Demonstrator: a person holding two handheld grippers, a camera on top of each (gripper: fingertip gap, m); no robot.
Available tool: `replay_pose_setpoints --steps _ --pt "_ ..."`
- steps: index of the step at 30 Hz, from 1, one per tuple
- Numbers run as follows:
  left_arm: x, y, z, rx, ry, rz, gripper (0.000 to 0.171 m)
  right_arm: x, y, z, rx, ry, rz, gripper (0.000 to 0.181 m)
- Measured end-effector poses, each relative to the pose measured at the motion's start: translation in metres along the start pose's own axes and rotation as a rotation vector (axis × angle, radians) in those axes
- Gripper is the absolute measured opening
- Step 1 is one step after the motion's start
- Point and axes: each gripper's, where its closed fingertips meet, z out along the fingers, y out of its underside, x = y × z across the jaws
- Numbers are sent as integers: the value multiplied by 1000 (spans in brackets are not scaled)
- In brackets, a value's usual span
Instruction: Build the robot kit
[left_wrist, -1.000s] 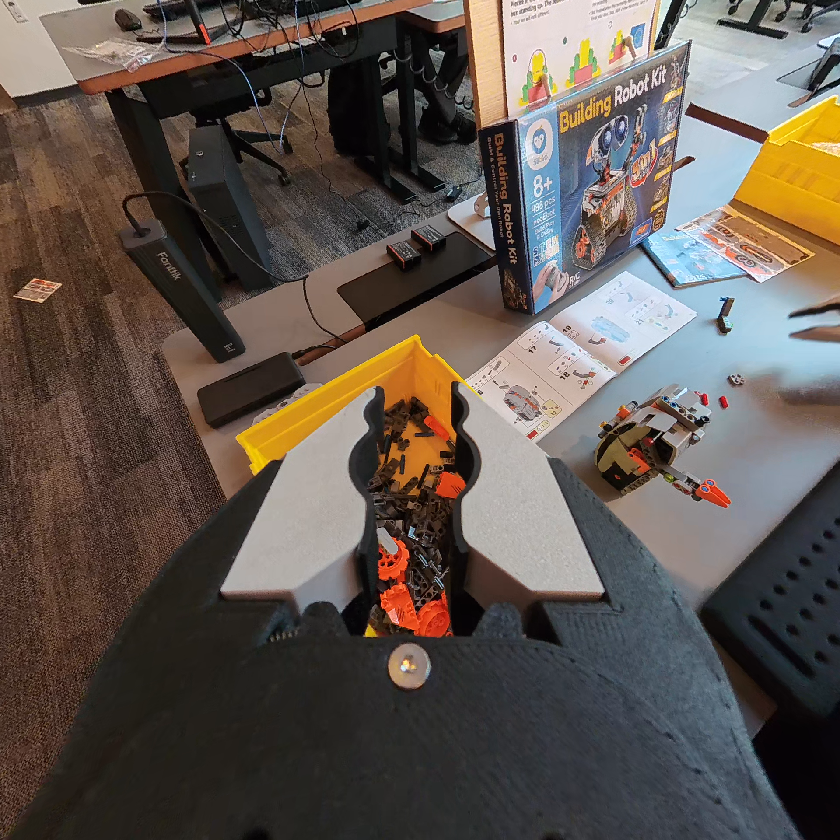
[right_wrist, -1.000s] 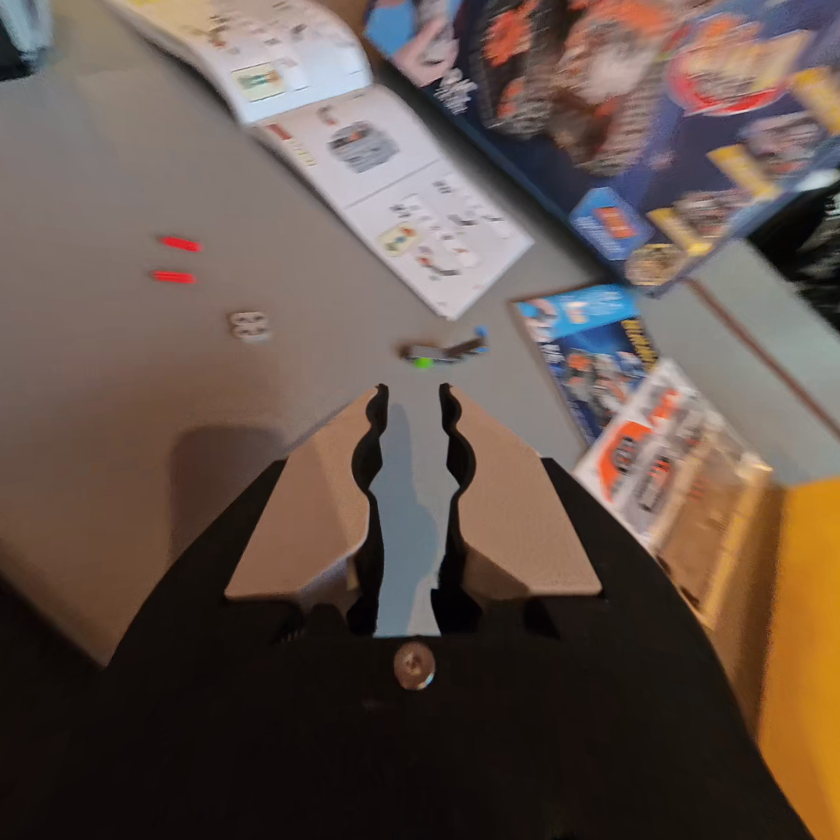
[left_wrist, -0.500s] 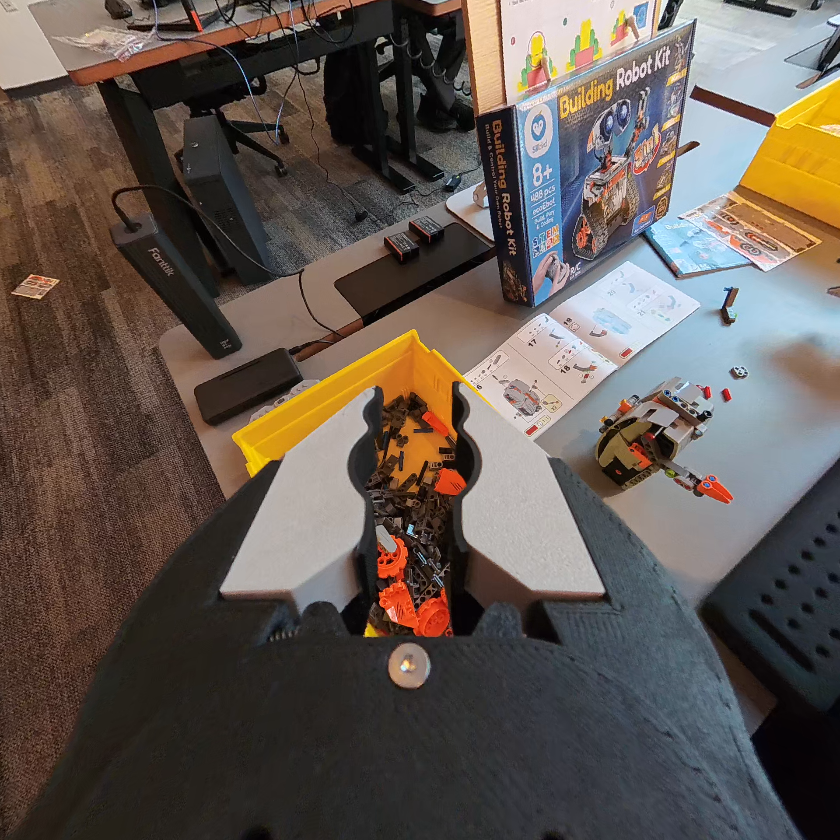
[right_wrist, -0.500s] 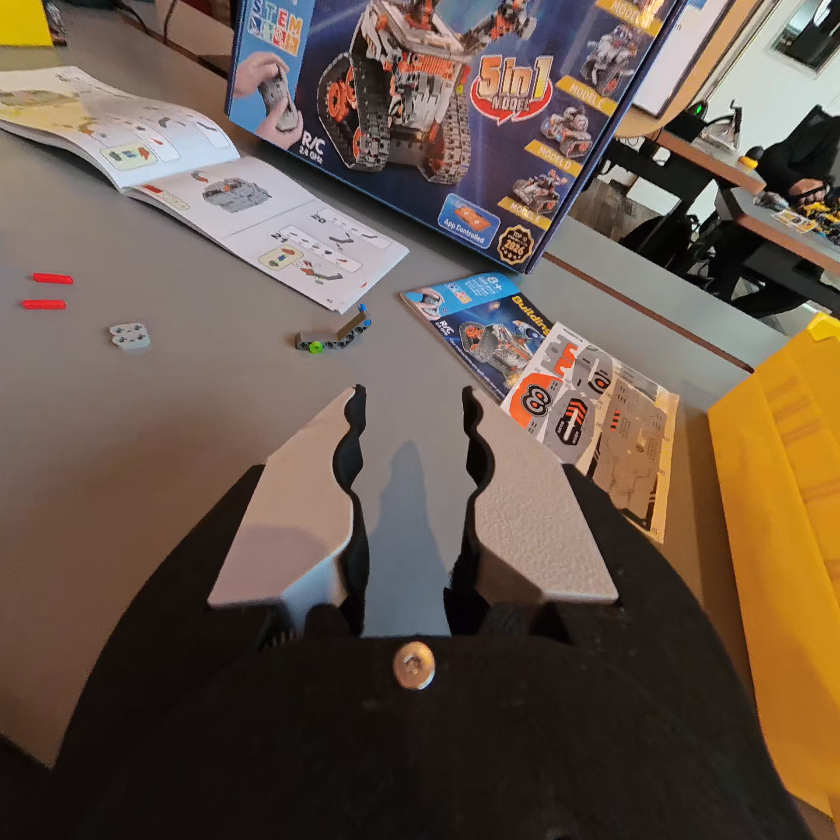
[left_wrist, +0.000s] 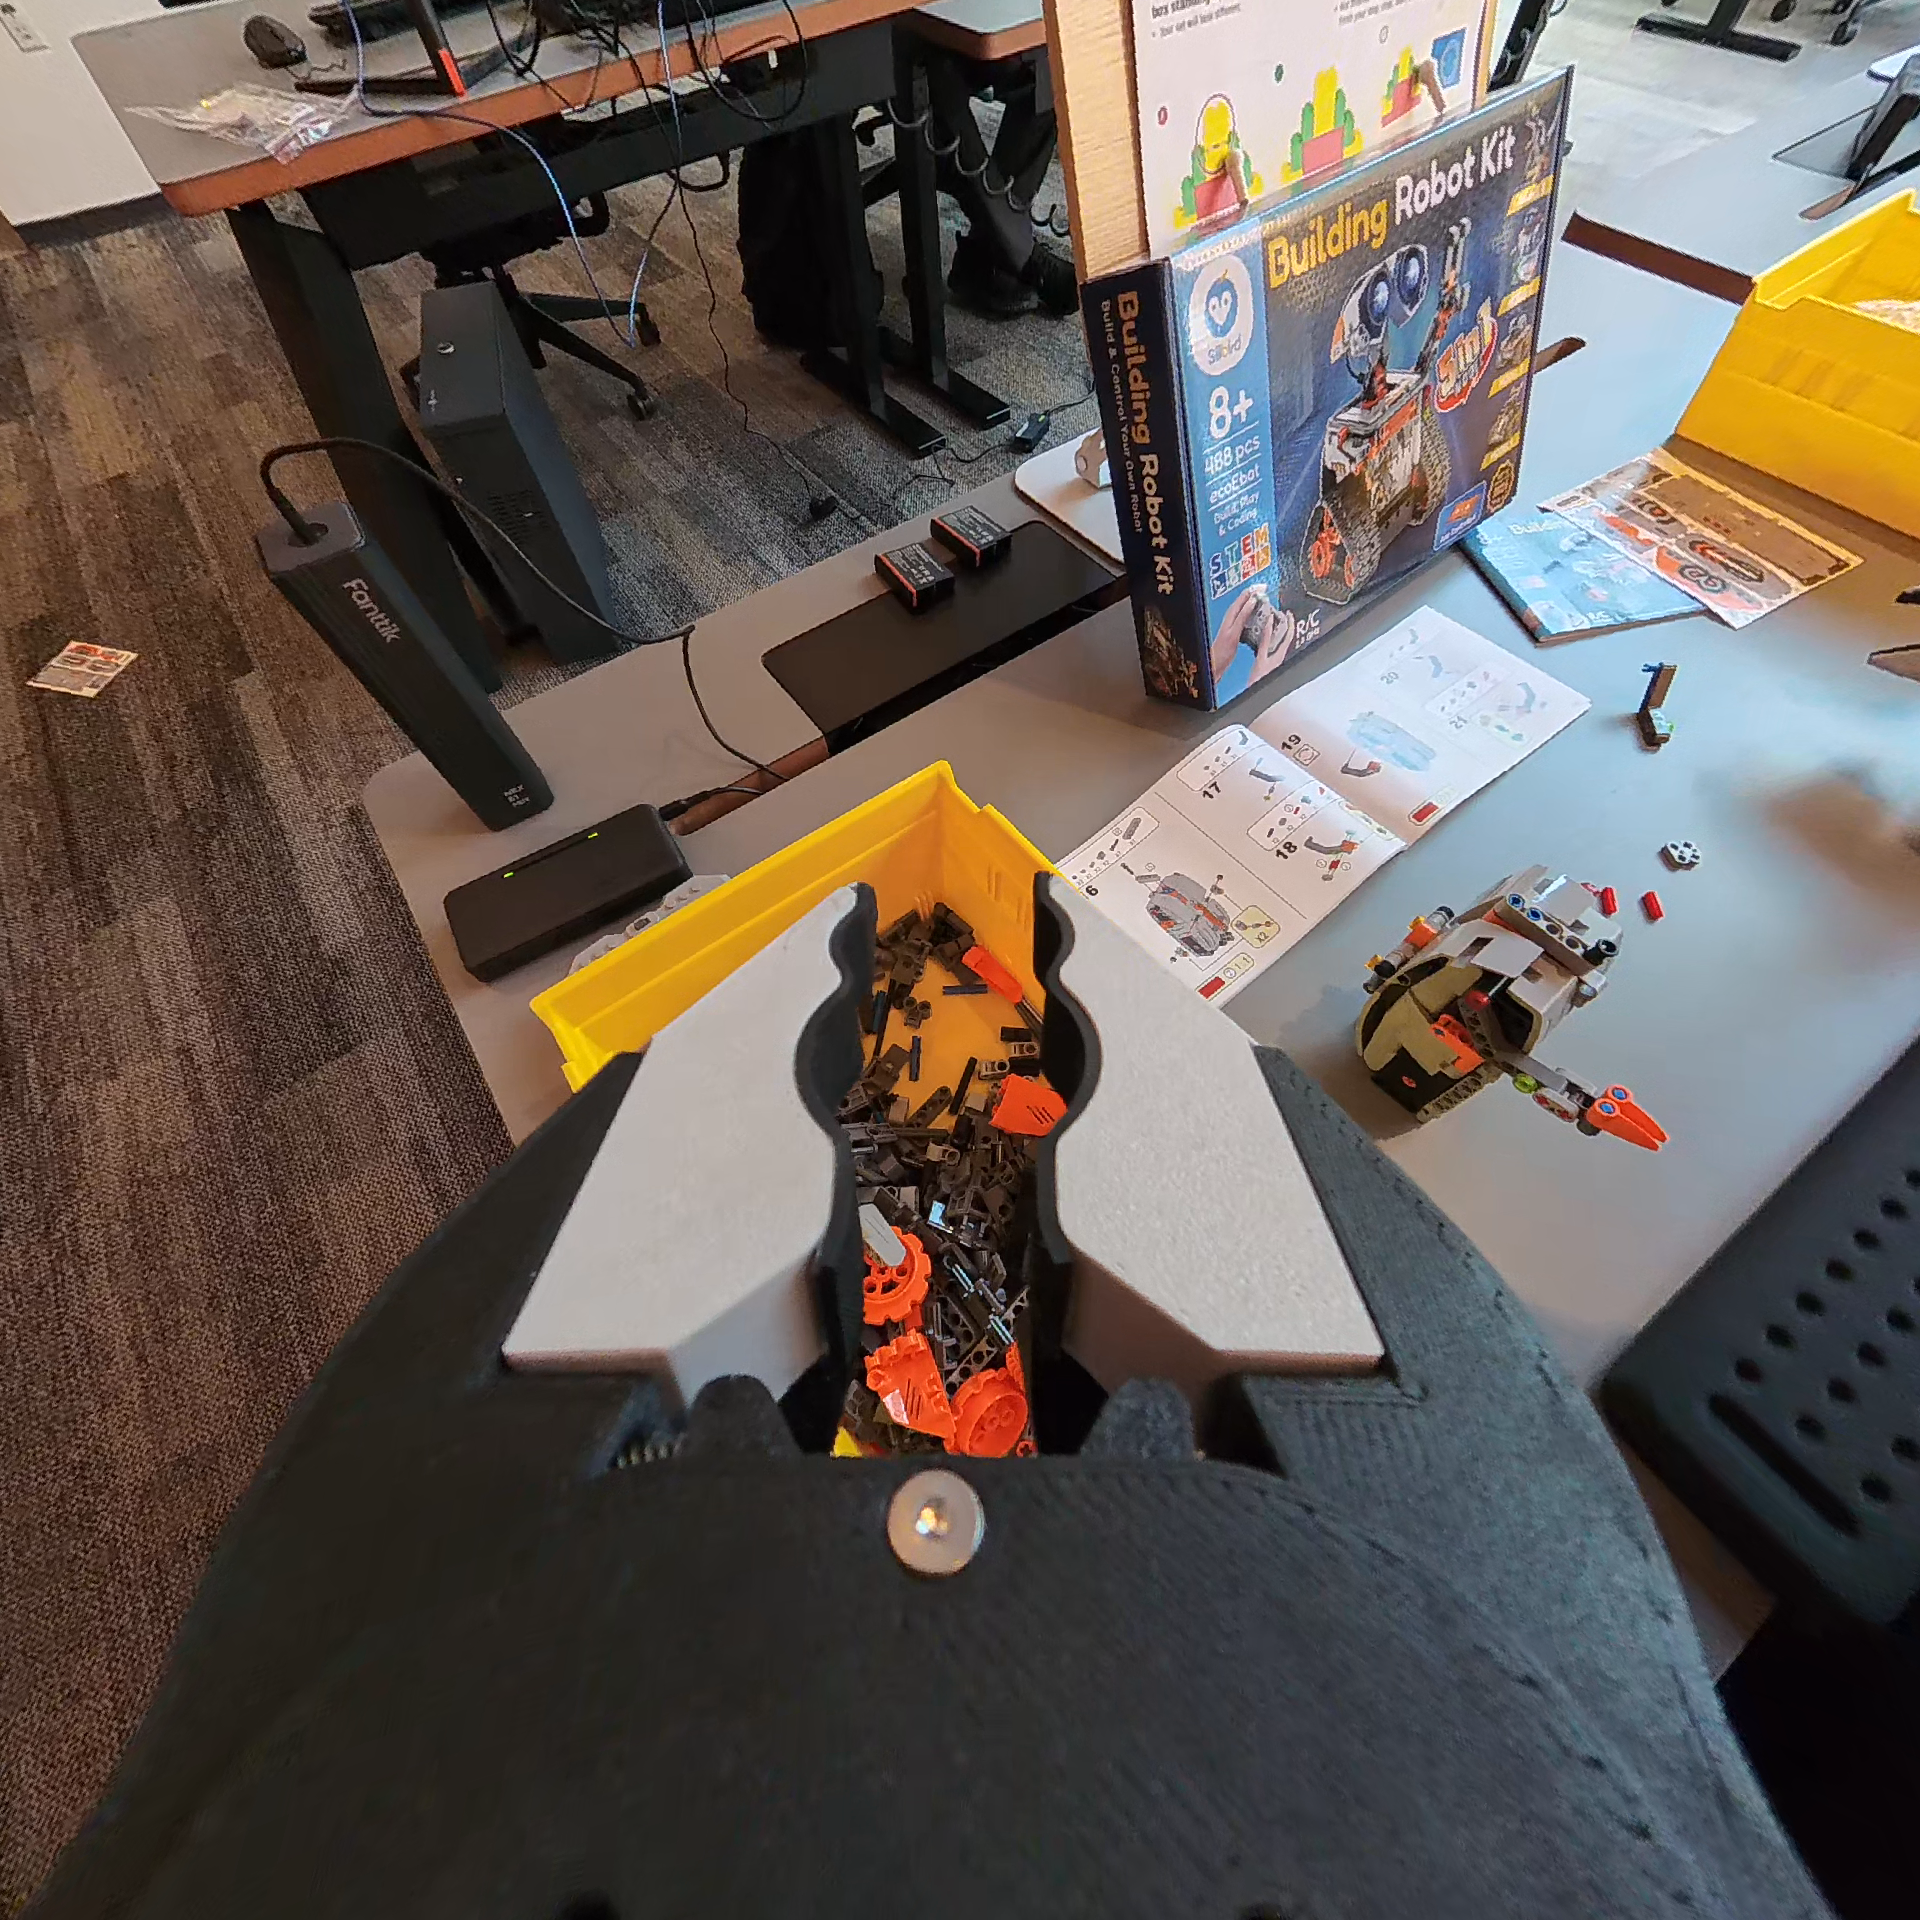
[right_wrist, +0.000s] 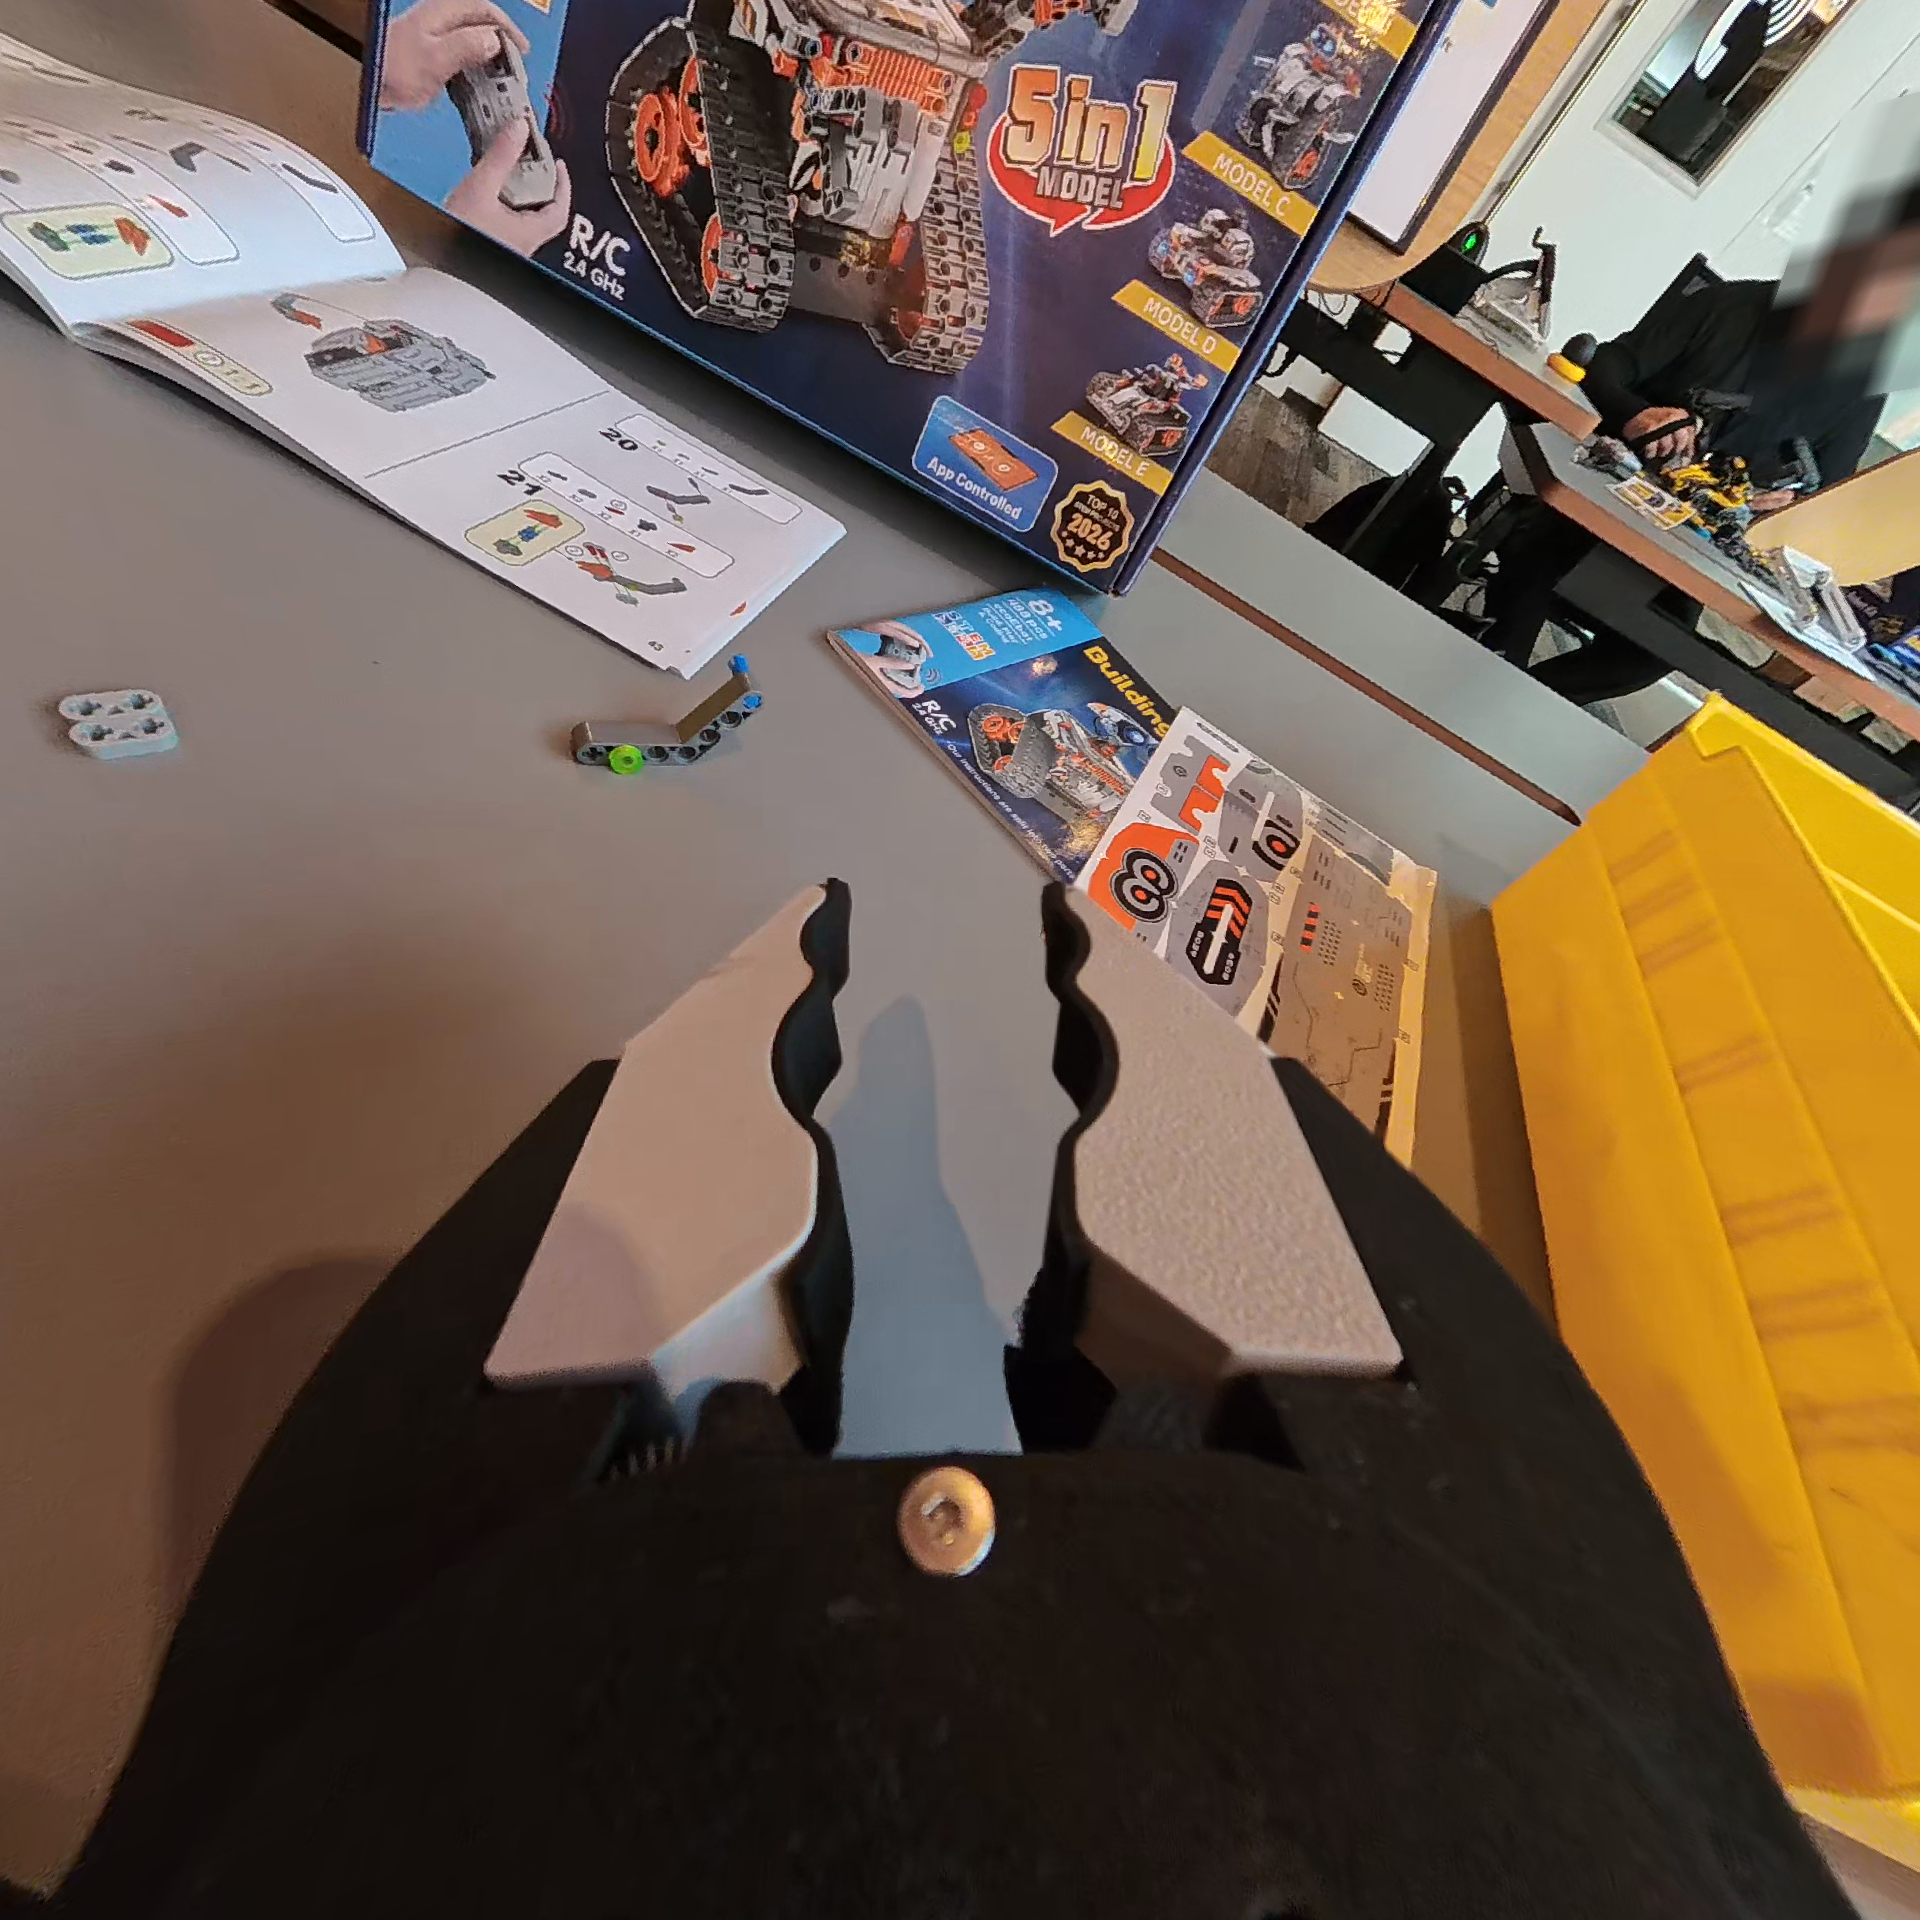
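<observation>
My left gripper (left_wrist: 945, 904) is open and empty. It hangs over a yellow bin (left_wrist: 727, 914) filled with loose black and orange building parts (left_wrist: 935, 1122). A partly built grey, black and orange model (left_wrist: 1486, 997) lies on the grey table to its right. My right gripper (right_wrist: 943, 904) is open and empty, low over bare table. Nearest ahead of it, to the left, lies a bent dark beam with a green pin (right_wrist: 665, 732), also seen in the left wrist view (left_wrist: 1654, 707). A small grey plate (right_wrist: 120, 722) lies farther left.
An open instruction booklet (left_wrist: 1330, 800) and the upright kit box (left_wrist: 1340, 395) stand behind. A blue leaflet (right_wrist: 1018, 717) and a sticker sheet (right_wrist: 1278, 914) lie beside a second yellow bin (right_wrist: 1714, 1195). A black perforated mat (left_wrist: 1787, 1382) is at the right. A person (right_wrist: 1714, 416) sits at a far table. The grippers' ends are close to 65 cm from one another. It is some 15 cm from my right tips to the small grey plate (right_wrist: 120, 722). Seen from the left wrist view (left_wrist: 1678, 855) as well.
My right gripper swung round fast, then steadied facing the box, and its jaws stand wider apart than a second ago. My left gripper has barely moved over the bin.
</observation>
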Motion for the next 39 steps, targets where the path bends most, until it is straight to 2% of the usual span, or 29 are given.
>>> replay_pose_setpoints --steps 6,11,39 --pt "1 0 1 -3 1 1 28 2 0 0 -3 20 -33 36" --pt "1 0 0 0 1 2 28 18 0 -3 -12 133 -103 36" --pt "1 2 -1 -9 2 4 29 19 2 -2 -31 157 -127 36"
